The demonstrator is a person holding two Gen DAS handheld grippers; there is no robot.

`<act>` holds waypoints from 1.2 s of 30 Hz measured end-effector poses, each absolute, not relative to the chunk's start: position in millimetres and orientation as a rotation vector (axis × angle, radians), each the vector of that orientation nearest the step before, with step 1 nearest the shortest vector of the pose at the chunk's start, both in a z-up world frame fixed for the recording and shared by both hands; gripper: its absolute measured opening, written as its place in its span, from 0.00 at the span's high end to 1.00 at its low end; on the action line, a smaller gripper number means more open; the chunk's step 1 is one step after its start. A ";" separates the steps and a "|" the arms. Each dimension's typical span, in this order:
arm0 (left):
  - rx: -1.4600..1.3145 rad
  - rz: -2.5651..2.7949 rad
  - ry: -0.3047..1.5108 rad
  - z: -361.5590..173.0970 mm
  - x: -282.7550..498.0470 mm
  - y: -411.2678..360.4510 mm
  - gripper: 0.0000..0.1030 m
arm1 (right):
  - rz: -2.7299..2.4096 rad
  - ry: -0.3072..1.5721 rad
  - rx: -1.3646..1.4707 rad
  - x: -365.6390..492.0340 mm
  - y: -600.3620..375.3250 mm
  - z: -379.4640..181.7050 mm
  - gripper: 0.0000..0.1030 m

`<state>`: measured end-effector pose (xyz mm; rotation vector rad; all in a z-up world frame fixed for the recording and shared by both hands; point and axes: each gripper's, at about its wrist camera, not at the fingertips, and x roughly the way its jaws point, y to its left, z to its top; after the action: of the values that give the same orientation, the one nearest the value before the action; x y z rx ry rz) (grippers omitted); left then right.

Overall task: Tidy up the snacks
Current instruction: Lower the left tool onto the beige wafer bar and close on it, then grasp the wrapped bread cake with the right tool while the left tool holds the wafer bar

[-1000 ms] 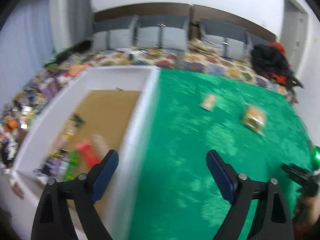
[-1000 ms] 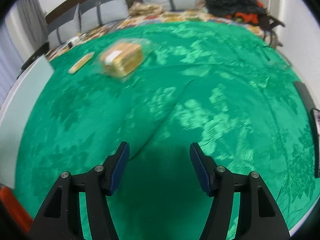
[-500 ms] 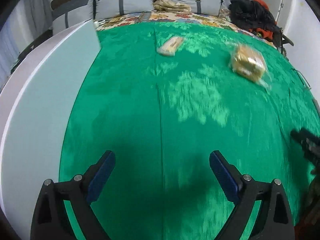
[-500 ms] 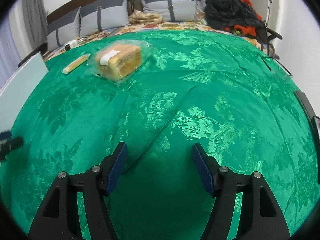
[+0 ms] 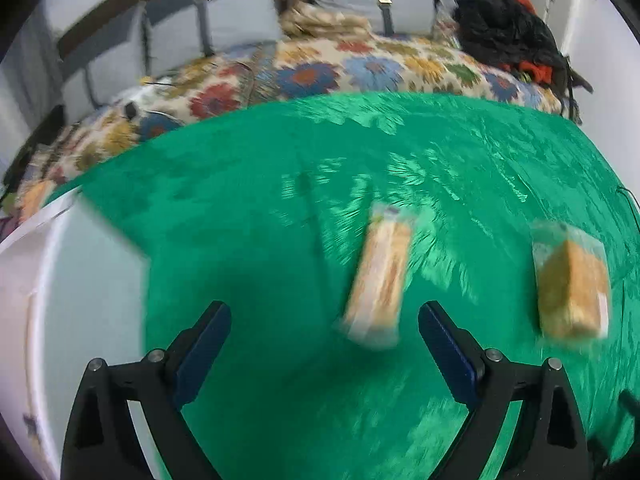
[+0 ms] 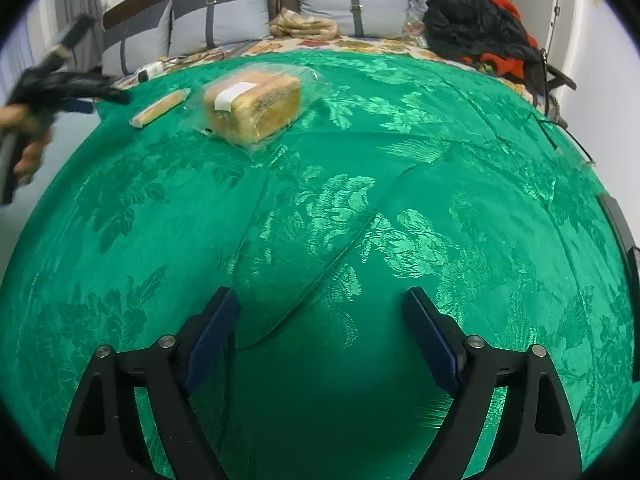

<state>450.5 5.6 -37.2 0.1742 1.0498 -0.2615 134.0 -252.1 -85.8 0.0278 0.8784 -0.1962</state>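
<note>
Item: long, flat snack bar in a clear wrapper with tan filling (image 5: pixel 378 276). It lies on the green patterned satin cloth (image 5: pixel 248 240), just ahead of your left gripper (image 5: pixel 324 344) and slightly toward its right finger. Its long axis runs roughly away from you, nearly in line with the fingers, so the jaws would span its narrow width. Your left gripper is spread wide and holds nothing.

Item: loaf-shaped block of sliced bread or cake in a clear plastic bag (image 6: pixel 254 106). It sits beside the bar, on its right as your left camera sees it, apart from it. Your right gripper (image 6: pixel 320 336) is well short of both, likewise spread and empty; the left hand is plainly the nearer.

Item: white rectangular box wall (image 5: pixel 80 280), at your left gripper's left side, presumably the destination.

Hard to make out: the left view is motion-blurred, so wrapper print and edges are unreadable. The box interior is not shown. Gripper height above the cloth cannot be judged.
</note>
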 end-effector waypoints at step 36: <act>0.038 -0.150 0.887 -74.9 213.1 42.6 0.71 | -0.193 0.882 0.023 135.1 -251.8 -86.0 0.12</act>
<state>213.1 42.6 -74.9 0.0379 0.8868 -0.1503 135.1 -251.8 -86.0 0.0231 0.8822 -0.1931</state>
